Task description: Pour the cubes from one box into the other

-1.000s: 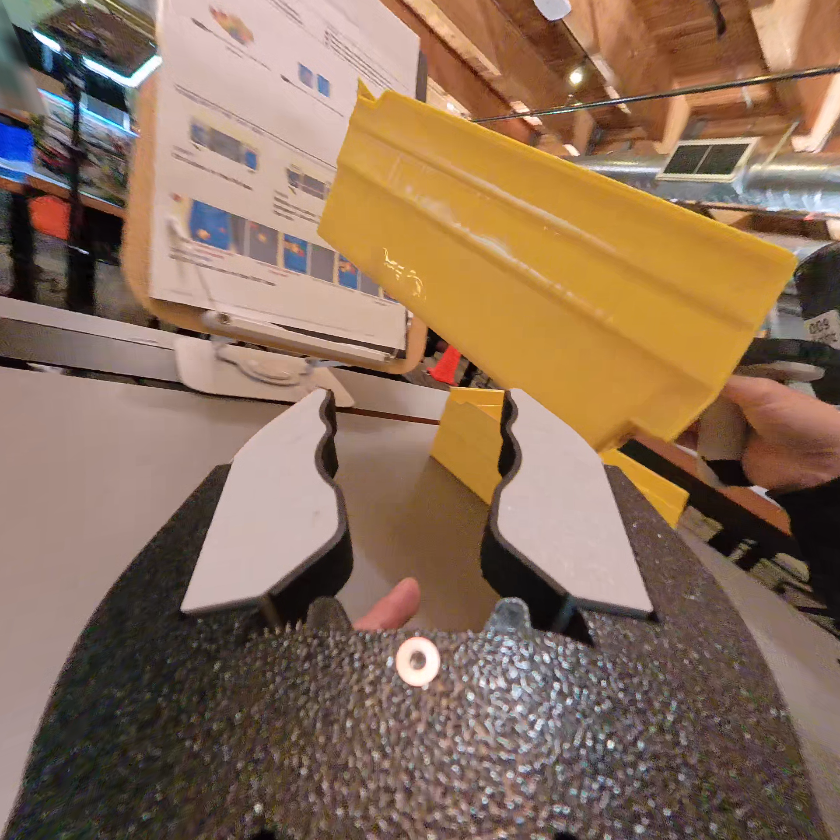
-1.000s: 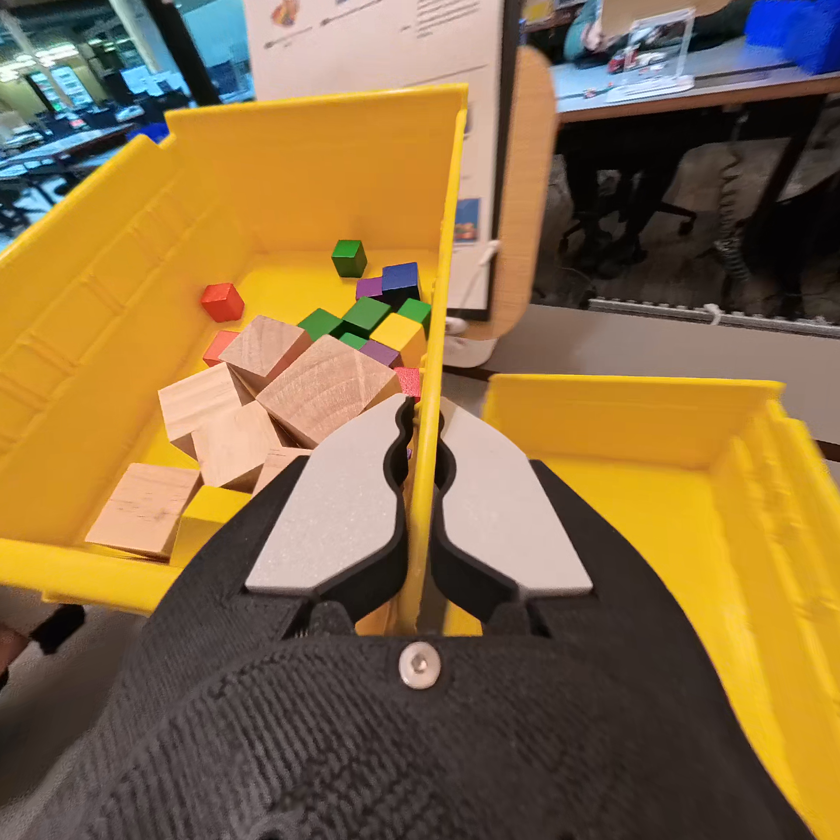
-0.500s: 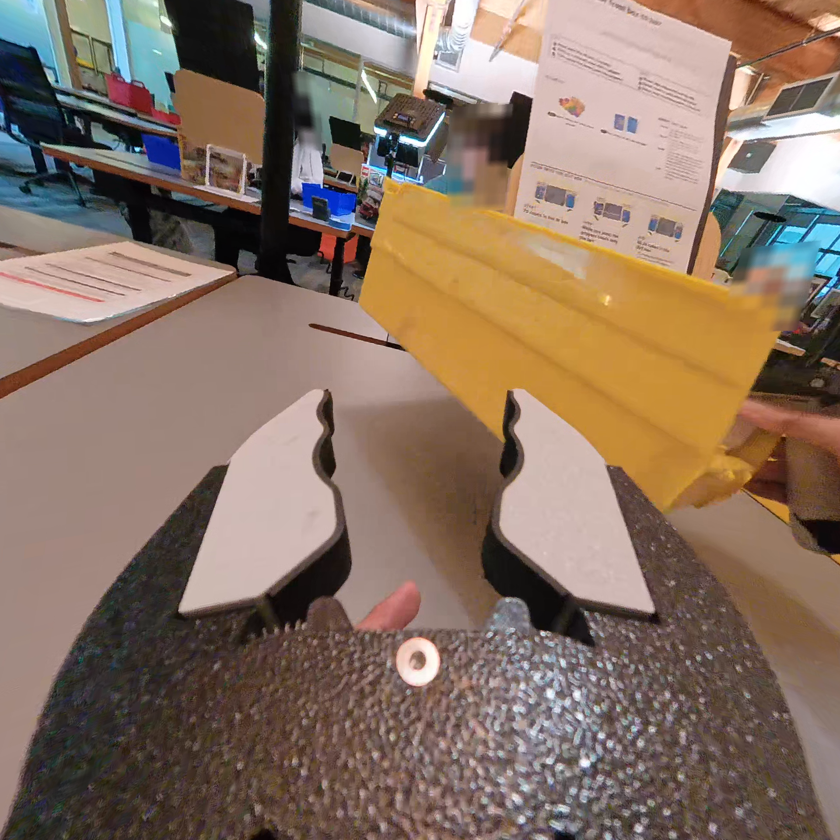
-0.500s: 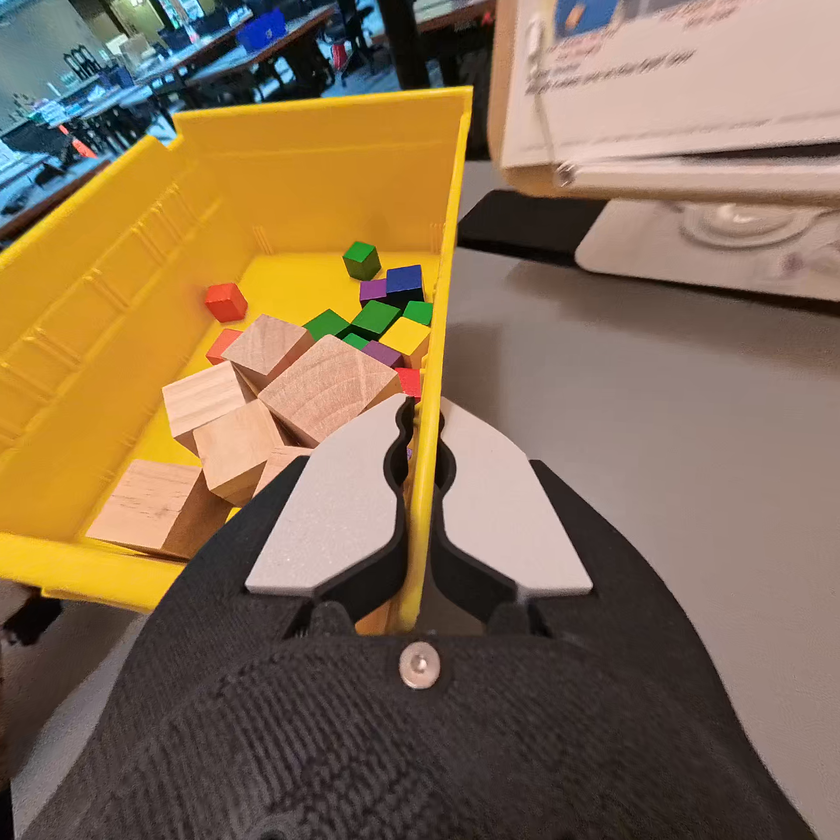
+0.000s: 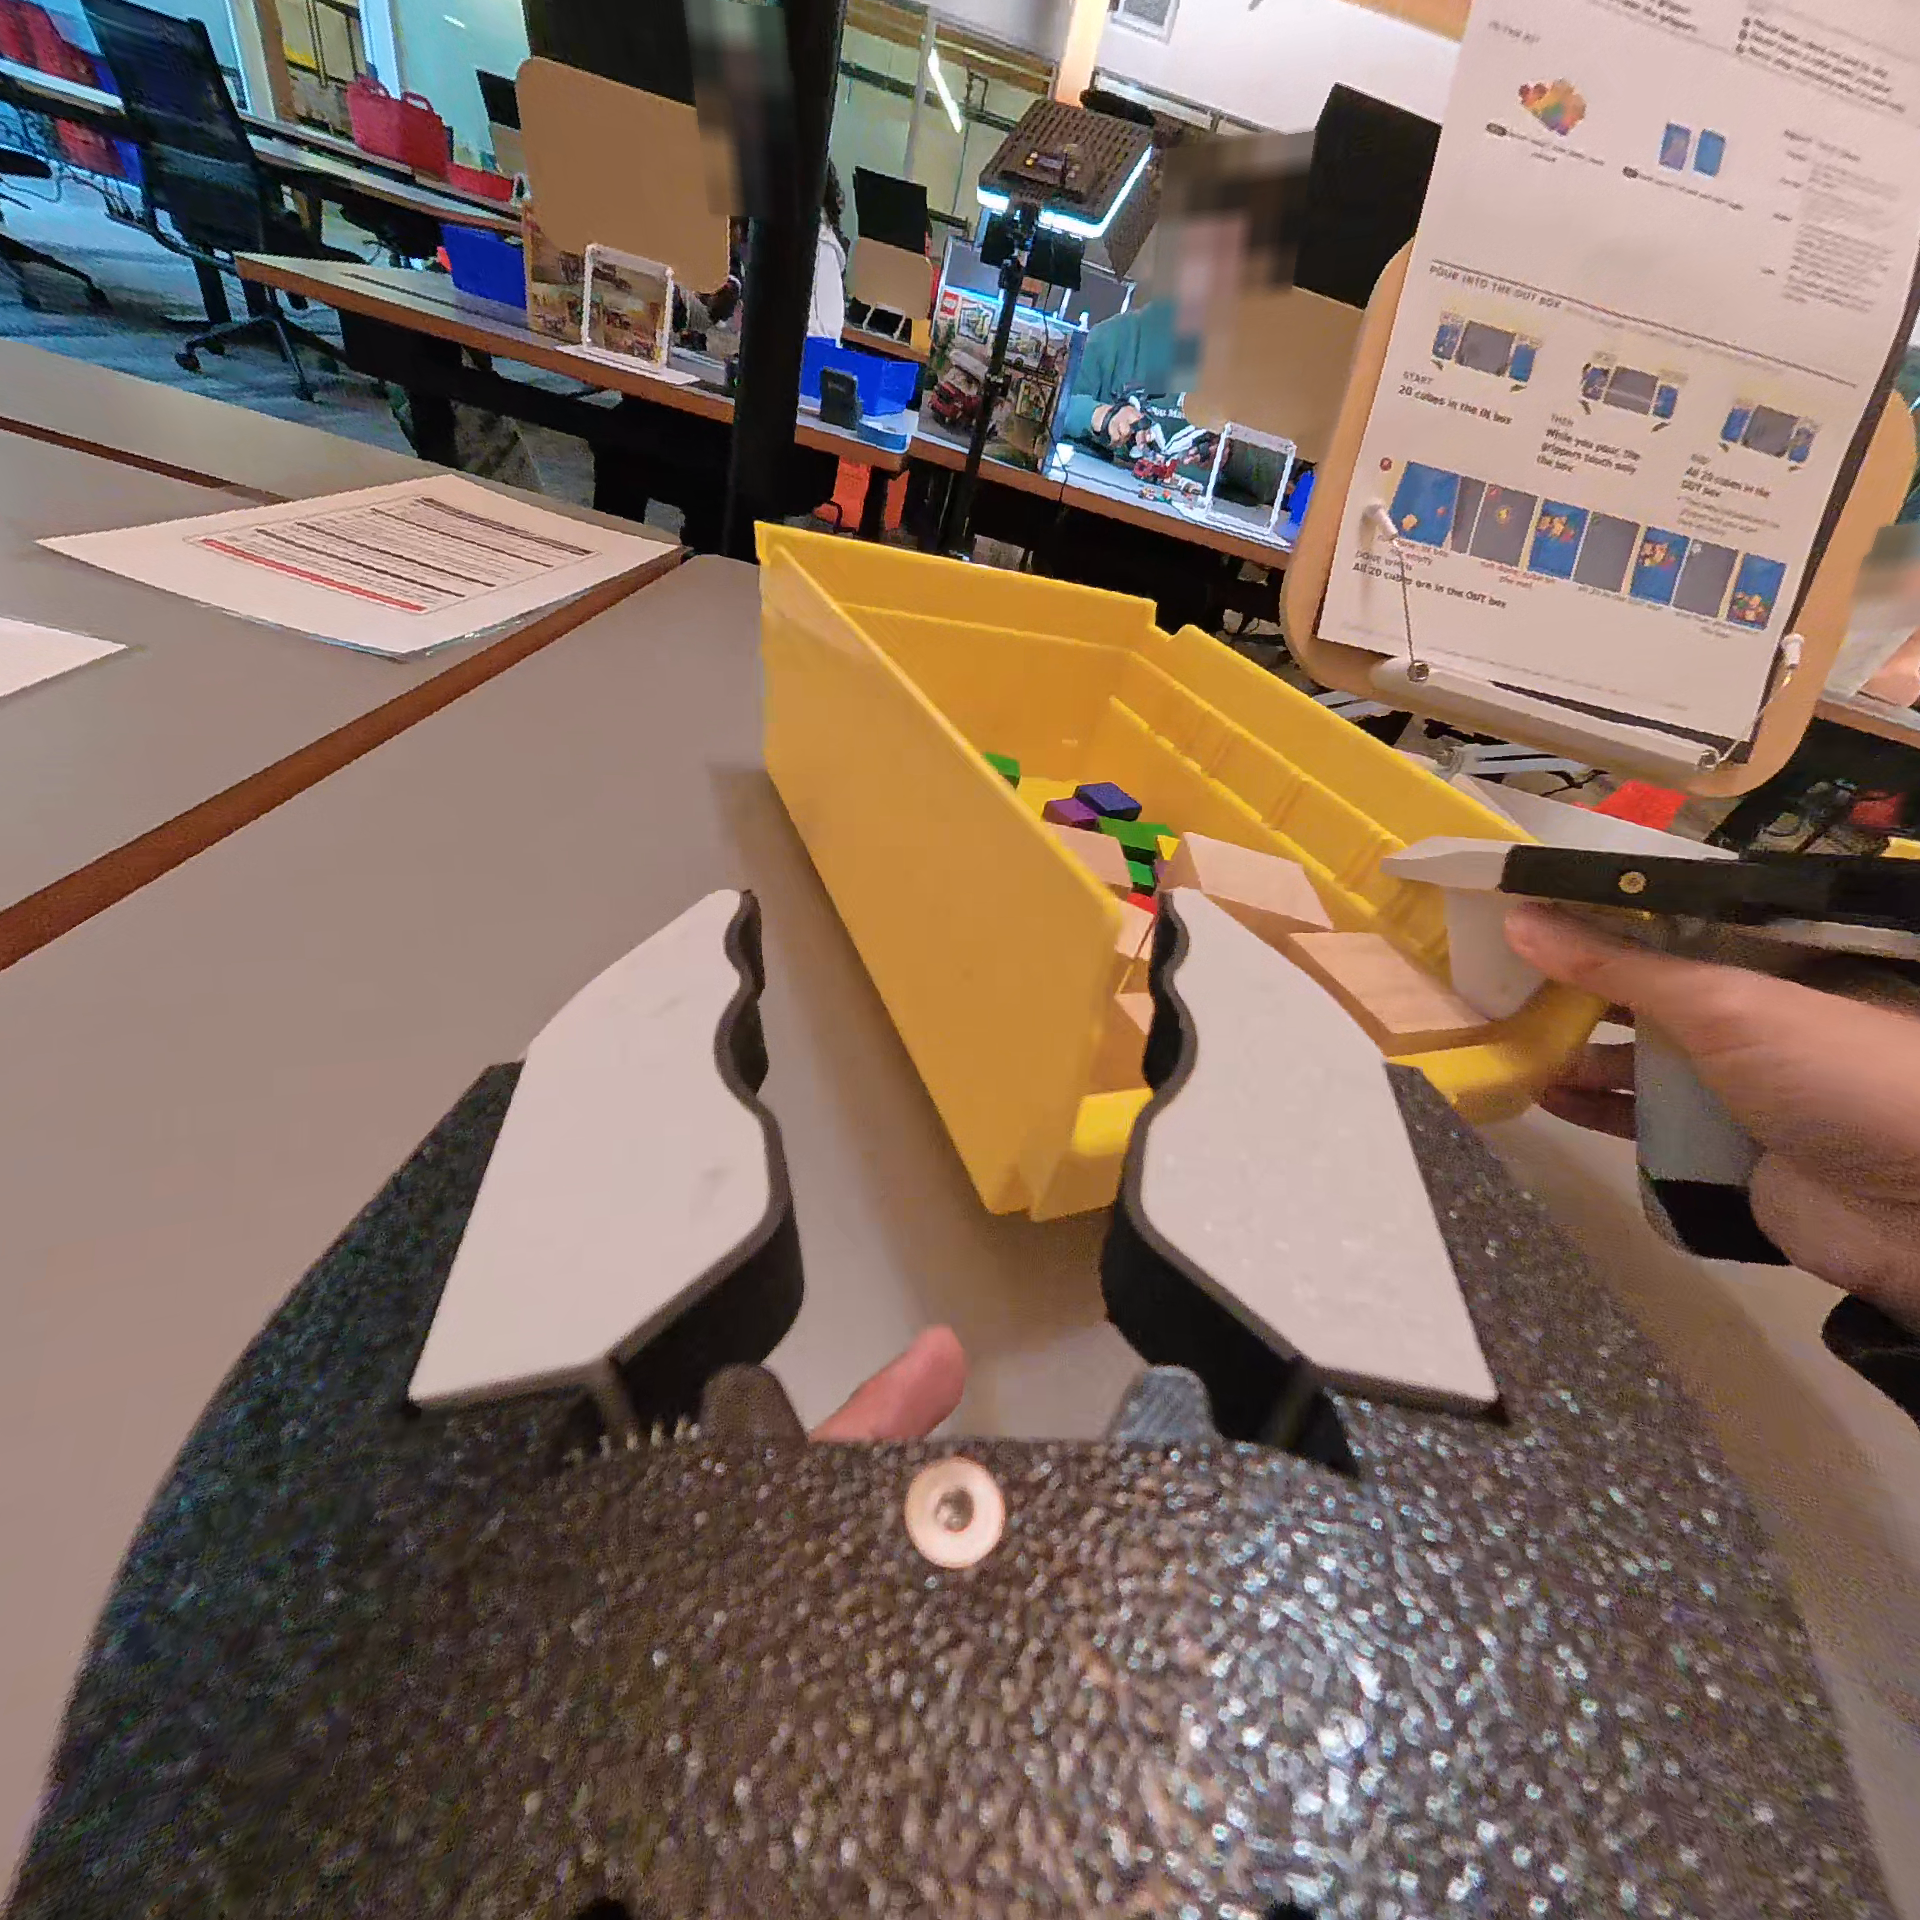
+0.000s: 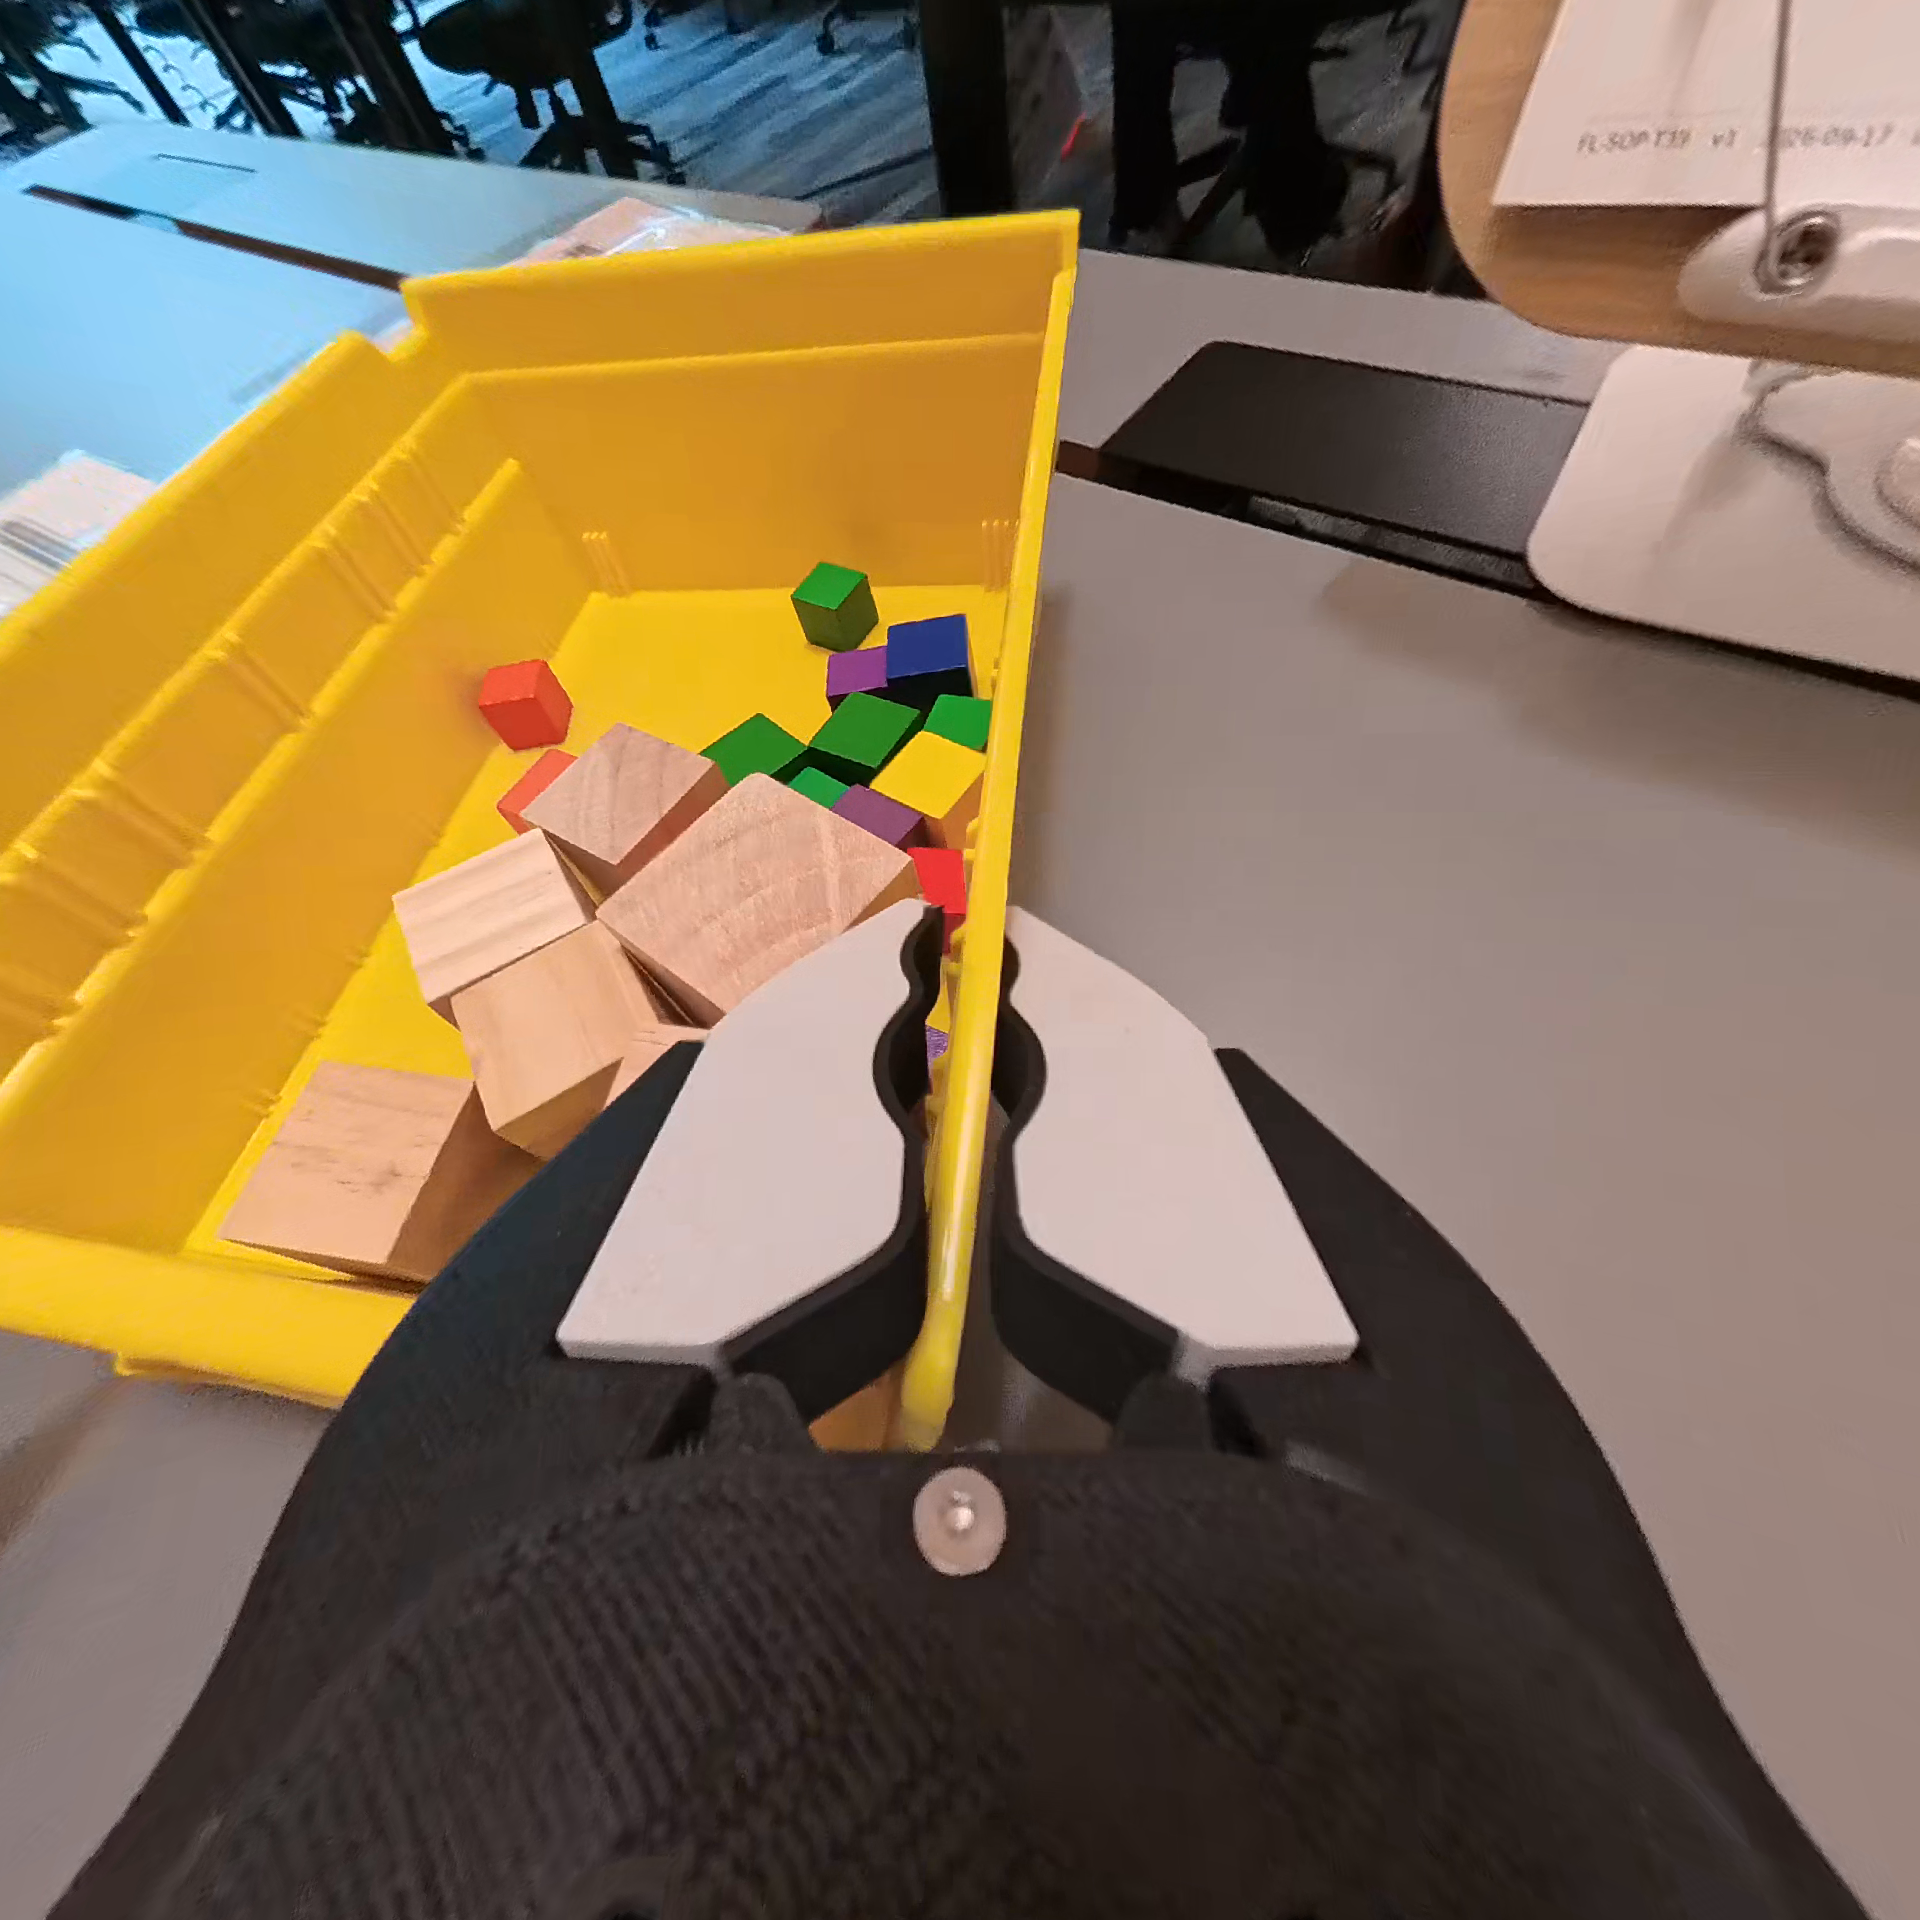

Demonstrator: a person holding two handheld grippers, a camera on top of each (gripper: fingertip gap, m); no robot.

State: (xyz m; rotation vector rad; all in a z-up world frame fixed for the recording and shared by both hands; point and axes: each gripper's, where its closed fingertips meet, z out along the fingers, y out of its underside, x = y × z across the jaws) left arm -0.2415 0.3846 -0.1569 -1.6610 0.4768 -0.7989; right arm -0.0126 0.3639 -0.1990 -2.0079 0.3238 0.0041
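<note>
The table (image 5: 312, 1039) fills most of both views, grey and broad, and on it sits the box (image 5: 935, 883), yellow, long, open-topped, and our landmark from here on. It looks to rest on the tabletop, or very nearly; the underside is hidden, so I can't say for sure.

Beyond the box's far right corner stands a sheet board (image 5: 1621, 343) on a white stand, and off past the box's left wall a paper (image 5: 364, 561) lies flat on the next table.

Inside the box, the cubes (image 6: 727, 894): big plain wooden ones heaped at the near end, small green, red, blue, purple and yellow ones scattered just behind them toward the far wall.

Now the tools. The right gripper (image 6: 961, 1039) is clenched on the box's right wall near the front corner, one finger inside, one outside, wall pinched between. The left gripper (image 5: 951, 1039) hovers just off the box's near left corner, fingers spread wide, gripping nothing.

No second box shows in either view, so the pour isn't under way; by my reading this is the carry stage, load still aboard. Next call: bring the box over the other one, then tip toward an end so the cubes slide out together. With a one-wall pinch the box may twist, so the left could steady the opposite wall.
</note>
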